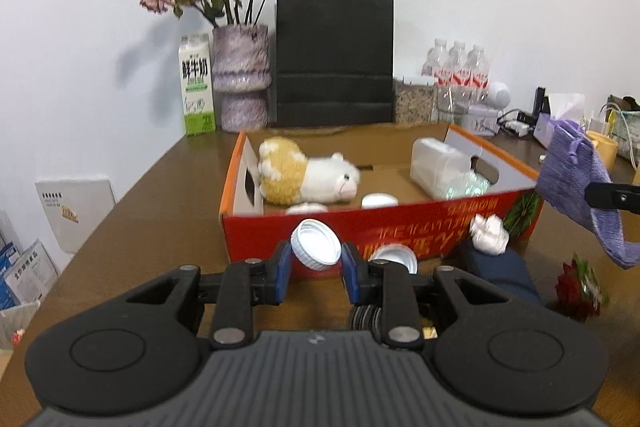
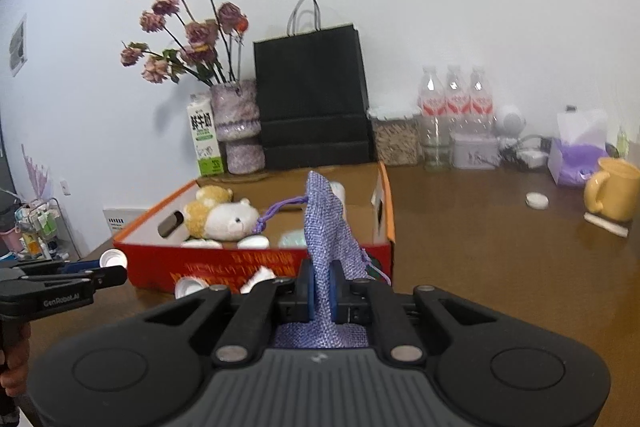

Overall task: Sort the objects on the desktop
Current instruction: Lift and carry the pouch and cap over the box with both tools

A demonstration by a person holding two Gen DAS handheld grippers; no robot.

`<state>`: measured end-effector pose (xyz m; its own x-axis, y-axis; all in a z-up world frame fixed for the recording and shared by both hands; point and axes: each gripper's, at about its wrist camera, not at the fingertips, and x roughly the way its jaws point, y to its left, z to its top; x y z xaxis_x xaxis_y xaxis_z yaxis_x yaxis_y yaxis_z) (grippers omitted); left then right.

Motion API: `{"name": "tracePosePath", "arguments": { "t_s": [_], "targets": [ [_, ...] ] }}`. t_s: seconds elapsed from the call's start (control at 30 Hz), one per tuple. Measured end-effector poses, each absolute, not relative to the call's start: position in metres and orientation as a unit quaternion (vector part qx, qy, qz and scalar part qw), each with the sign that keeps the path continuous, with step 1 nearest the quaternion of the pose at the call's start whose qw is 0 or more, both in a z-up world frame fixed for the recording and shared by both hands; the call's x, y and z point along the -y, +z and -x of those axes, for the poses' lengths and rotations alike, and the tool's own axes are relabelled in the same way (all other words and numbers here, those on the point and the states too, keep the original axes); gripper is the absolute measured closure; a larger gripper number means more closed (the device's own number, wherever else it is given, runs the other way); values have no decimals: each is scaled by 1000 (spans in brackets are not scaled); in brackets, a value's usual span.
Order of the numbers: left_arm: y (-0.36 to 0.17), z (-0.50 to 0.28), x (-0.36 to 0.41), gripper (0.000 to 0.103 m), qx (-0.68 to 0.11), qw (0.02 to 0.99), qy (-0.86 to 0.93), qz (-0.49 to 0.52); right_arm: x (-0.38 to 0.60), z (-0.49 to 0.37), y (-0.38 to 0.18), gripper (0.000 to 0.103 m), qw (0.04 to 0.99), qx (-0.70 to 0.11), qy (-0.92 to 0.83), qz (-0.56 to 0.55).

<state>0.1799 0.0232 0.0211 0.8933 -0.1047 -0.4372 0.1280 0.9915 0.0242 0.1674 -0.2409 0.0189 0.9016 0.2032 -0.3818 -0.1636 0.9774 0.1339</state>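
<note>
A white wall is backing a brown counter [image 2: 480, 247] crowded along its far edge. At its centre the red cardboard box [image 1: 360, 223] is serving as the collecting bin, open side up, presumably so items can be dropped in from above. The left gripper [image 1: 316, 263] is grasping a white bottle cap [image 1: 316, 244] by its rim, jaws clenched on it, raised just short of the box's near wall. The right gripper [image 2: 321, 291] is pinching a purple drawstring pouch [image 2: 326, 227], jaws fully clenched on the cloth, which is standing up toward 12 o'clock. Inside the box, a plush toy [image 1: 308, 175] is lying at 10 o'clock. Another cap [image 1: 394, 257] and crumpled paper [image 1: 489, 233] are waiting outside, against the front wall.
</note>
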Motion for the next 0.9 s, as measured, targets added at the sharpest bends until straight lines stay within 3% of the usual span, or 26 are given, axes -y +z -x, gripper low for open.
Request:
{"name": "tracePosePath", "arguments": {
  "t_s": [0.5, 0.9],
  "targets": [
    [58, -221, -13, 75, -167, 984, -63, -26, 190, -231, 67, 97, 977, -164, 138, -22],
    [42, -296, -10, 75, -186, 981, -52, -18, 156, -317, 39, 97, 967, -208, 147, -21]
  ]
}}
